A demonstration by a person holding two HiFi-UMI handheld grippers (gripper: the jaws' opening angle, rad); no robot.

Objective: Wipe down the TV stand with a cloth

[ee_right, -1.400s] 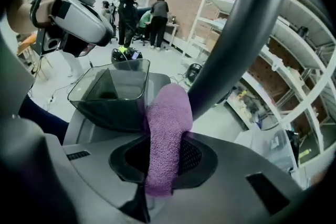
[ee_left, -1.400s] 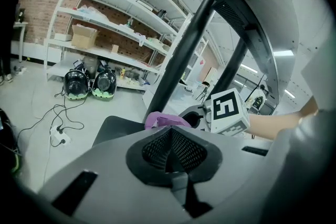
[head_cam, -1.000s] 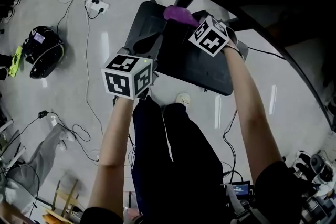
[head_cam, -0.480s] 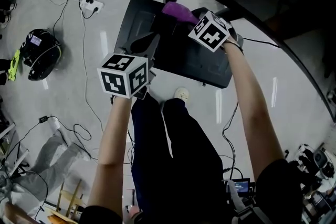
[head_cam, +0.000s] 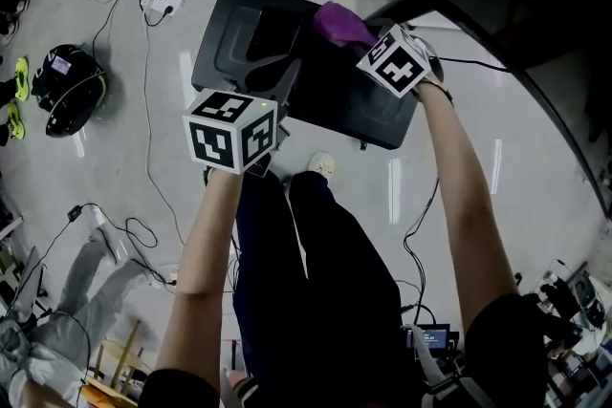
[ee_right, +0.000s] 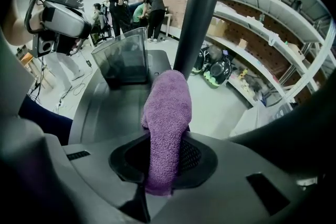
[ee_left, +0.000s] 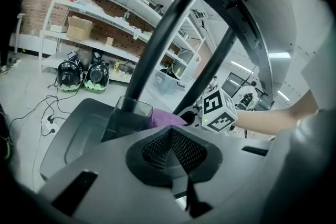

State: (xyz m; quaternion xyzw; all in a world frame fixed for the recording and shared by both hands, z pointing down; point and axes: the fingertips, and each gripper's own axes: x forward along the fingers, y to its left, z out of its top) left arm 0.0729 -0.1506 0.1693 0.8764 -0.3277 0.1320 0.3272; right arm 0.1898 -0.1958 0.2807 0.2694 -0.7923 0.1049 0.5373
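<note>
- Cloth (ee_right: 167, 118): purple terry, pinched in my right gripper (ee_right: 157, 178). It runs forward past the jaw tips, and its far end lies just short of the stand's pole (ee_right: 199, 13).
- Right gripper: jaws pressed onto the cloth, held over the dark flat base of the TV stand (head_cam: 335, 110). I cannot tell whether the cloth touches the base.
- Left gripper (ee_left: 179, 162): jaws pressed together with nothing between them, held over the base's near edge.
- Ahead and to the right of my left gripper I see the cloth and the right gripper's marker cube (ee_left: 218, 110).
- Translucent bracket (ee_right: 125, 57): upright on the base, ahead and to the left of my right gripper.
</note>
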